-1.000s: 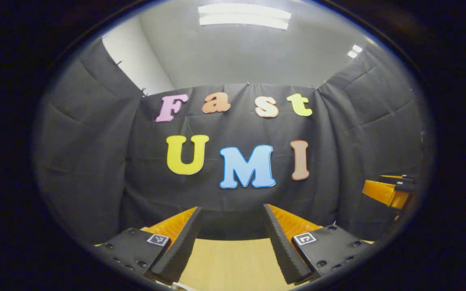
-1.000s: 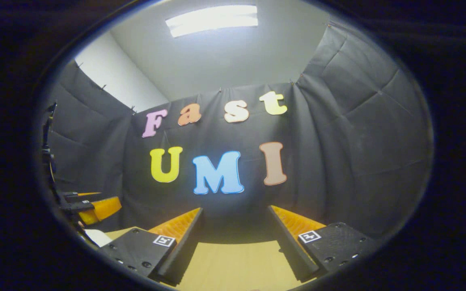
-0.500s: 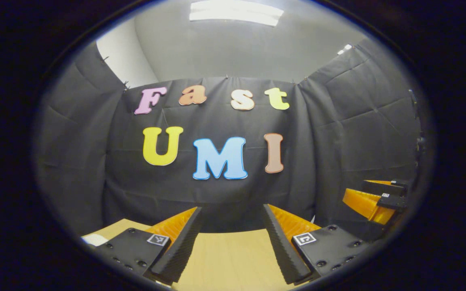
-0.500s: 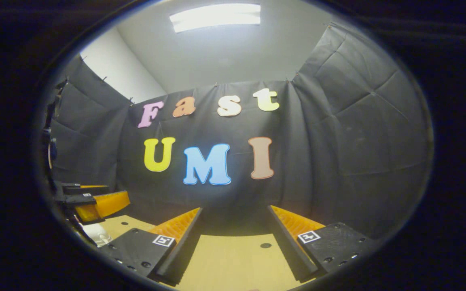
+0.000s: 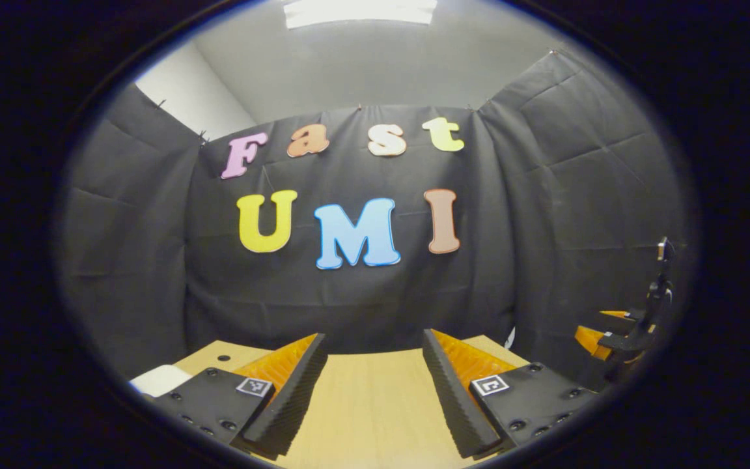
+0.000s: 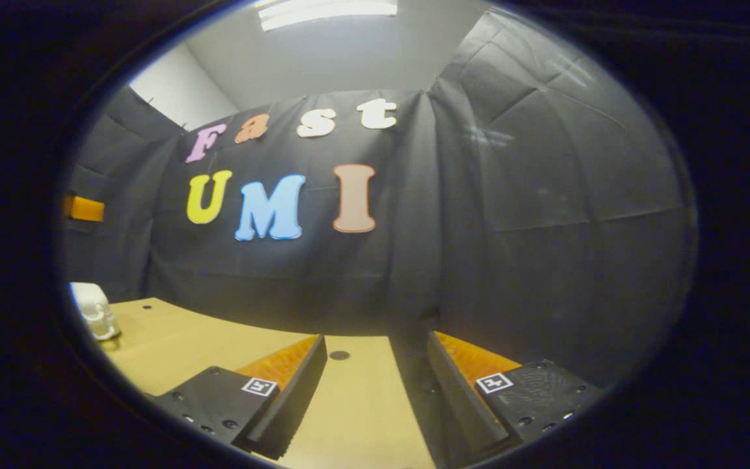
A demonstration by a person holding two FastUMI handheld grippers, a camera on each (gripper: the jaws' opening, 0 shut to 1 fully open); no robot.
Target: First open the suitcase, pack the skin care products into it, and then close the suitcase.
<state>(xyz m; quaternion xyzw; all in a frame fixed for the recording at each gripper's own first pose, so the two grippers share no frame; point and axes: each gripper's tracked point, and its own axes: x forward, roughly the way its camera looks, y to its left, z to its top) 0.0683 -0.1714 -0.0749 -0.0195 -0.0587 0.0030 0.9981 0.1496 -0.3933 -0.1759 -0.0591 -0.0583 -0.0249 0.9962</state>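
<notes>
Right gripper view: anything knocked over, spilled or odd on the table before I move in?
Nothing stands out. The wooden table looks bare and dry apart from a small white container standing at its far left edge. The right gripper is open with nothing between its fingers; so is the left gripper.

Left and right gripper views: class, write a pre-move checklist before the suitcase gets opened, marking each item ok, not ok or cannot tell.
1. Left tool open and holding nothing: ok.
2. Right tool open and holding nothing: ok.
3. Suitcase located: cannot tell; it is not in sight.
4. Skin care products located: cannot tell; a white container stands at the table's left edge, what it is unclear.
5. Table between each tool's fingers bare: ok.
6. Tools apart from each other: ok; the right tool sits far off in the left gripper view.
</notes>
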